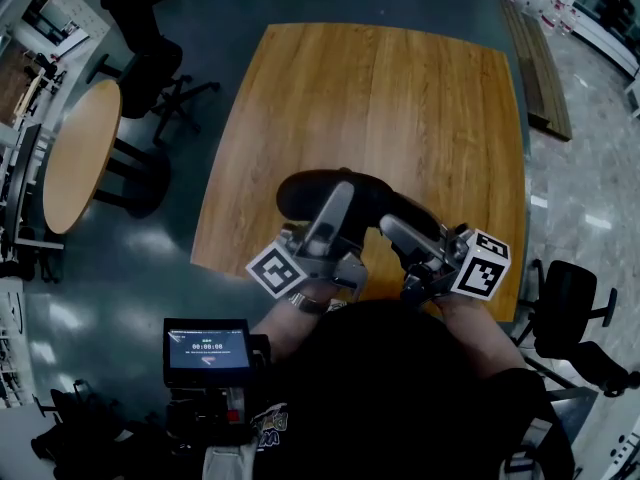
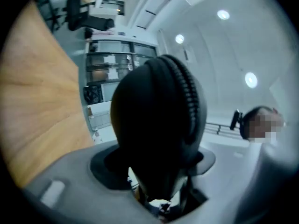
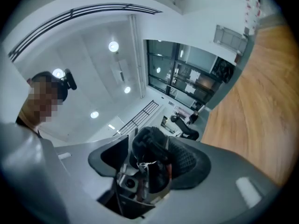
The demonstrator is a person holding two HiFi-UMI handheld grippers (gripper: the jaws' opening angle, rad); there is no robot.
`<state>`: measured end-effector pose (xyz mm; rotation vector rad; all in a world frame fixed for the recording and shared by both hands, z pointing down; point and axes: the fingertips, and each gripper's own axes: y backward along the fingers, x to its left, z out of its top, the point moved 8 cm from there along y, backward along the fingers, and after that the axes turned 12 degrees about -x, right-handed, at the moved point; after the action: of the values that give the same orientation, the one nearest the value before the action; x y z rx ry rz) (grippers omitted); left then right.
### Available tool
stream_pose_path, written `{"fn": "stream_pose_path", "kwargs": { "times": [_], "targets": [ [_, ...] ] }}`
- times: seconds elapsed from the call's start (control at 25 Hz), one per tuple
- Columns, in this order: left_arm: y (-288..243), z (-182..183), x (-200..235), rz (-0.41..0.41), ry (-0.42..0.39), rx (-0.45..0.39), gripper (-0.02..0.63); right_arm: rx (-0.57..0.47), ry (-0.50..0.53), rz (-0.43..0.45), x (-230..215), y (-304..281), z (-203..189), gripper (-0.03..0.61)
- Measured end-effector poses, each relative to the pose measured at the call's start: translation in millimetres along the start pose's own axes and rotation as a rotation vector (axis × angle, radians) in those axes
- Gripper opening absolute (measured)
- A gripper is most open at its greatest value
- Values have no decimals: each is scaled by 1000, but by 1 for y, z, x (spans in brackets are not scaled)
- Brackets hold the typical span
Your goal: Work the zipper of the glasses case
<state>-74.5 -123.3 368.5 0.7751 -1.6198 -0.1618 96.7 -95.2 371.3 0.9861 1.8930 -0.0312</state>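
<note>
Clamping across the body of the black glasses case [image 2: 154, 111], the left gripper [image 1: 338, 200] has its jaws set wide, and the case fills the whole gap between them in the left gripper view. The zipper teeth [image 2: 189, 97] curve up the case's 3 o'clock side. The right gripper [image 3: 149, 157] is closed on a small dark lump at one end of the case. That lump may be the zipper tab, but I cannot tell for sure. In the head view the case hangs in the air above the near edge of the wooden table [image 1: 400, 98], resting on nothing. Its long axis runs roughly from 9 to 3 o'clock. It lies at 12 o'clock from the left gripper and at about 10 o'clock from the right one, which meets its 3 o'clock end. Both tools tilt upward, so each gripper view shows ceiling lights behind the case. The left grip looks like the anchor, and the right gripper sits nearer the zipper's end. The coming pull will probably fall to the right gripper and run along that long axis, towards 9 o'clock.
</note>
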Motion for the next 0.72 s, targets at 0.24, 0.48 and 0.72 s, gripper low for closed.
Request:
{"fn": "stream_pose_path", "kwargs": {
  "times": [0.24, 0.48, 0.72],
  "targets": [
    [-6, 16, 20, 149, 269, -194, 288, 11, 924, -48, 33, 8, 3, 184],
    [-12, 6, 22, 177, 370, -259, 287, 151, 1348, -44, 47, 1, -31, 112],
    [-7, -5, 22, 237, 429, -241, 287, 182, 1557, -23, 47, -4, -34, 110]
  ]
}}
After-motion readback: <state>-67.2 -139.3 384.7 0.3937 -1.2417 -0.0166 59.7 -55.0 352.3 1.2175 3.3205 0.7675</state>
